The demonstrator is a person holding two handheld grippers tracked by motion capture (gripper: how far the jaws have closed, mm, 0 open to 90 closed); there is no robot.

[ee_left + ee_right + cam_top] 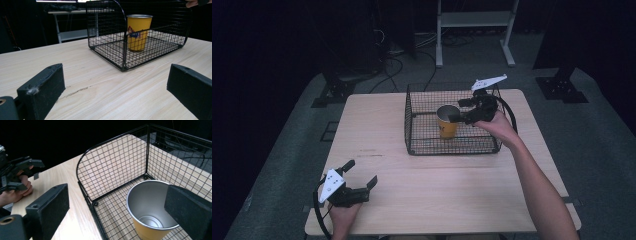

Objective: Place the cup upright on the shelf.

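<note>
Right gripper view: the cup (150, 210) is cut off by the lower frame edge, its base unseen, and one jaw covers its right rim. Left gripper view: basket (140, 37) wires cross the cup's printed figure, too small to identify; the basket's top runs past the upper edge.

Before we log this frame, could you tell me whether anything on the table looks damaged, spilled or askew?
Little stands out. The yellow metal cup stands upright and empty inside the black wire basket, with nothing spilled. The one blemish is a thin crack-like mark in the light wooden table surface, seen in the left gripper view.
</note>
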